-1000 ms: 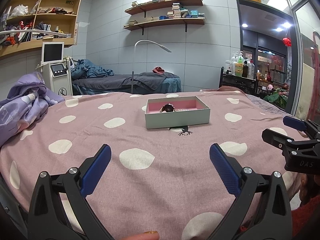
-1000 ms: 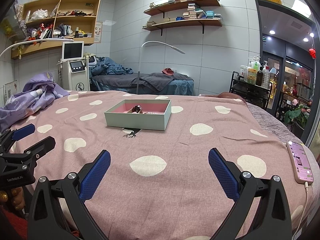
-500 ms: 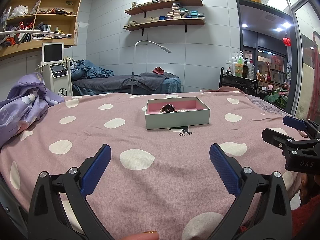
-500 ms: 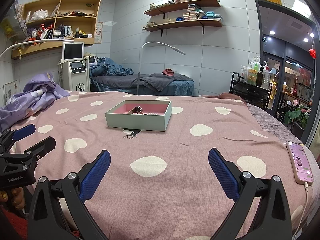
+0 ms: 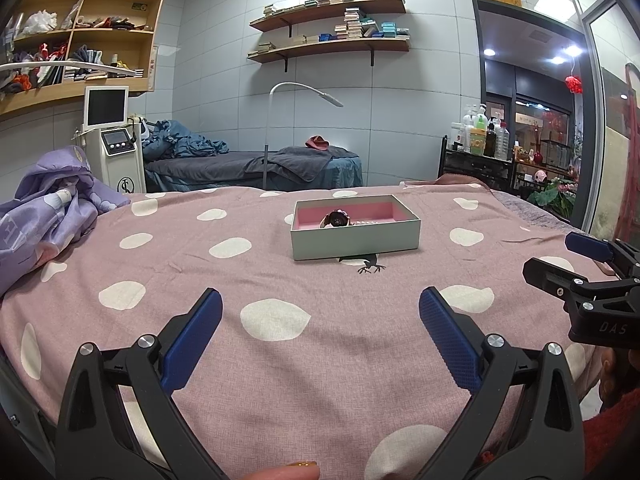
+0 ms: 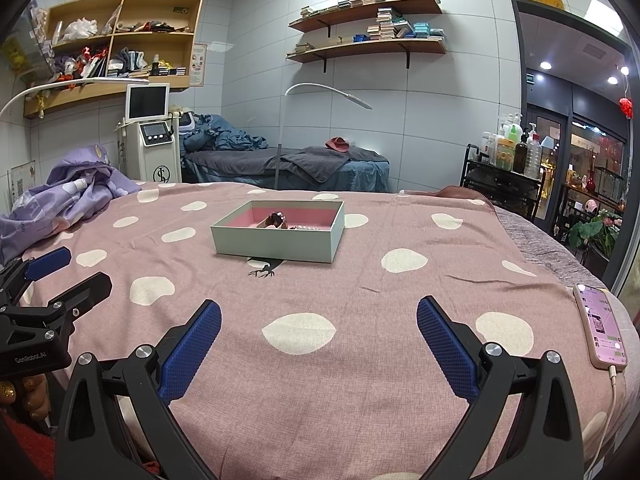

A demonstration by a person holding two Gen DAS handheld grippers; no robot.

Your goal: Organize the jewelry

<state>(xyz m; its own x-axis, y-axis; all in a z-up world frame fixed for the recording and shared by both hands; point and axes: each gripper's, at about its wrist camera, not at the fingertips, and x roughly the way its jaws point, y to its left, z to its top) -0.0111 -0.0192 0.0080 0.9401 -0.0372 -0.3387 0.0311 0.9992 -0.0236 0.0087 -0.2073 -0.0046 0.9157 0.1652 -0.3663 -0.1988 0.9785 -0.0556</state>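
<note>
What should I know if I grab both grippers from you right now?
Left gripper: jaws wide open, empty, hovering over the dotted pink cover short of the box.
Right gripper: the same, open and empty.
Open grey box with pink lining sits mid-bed; inside are a dark round piece and a pearl strand.
Something small and dark pokes out under the box's near edge; it may be loose jewelry or part of the print.
Phone lies charging at the right edge; avoid it.
Left: check that dark item, box it if it is jewelry.
</note>
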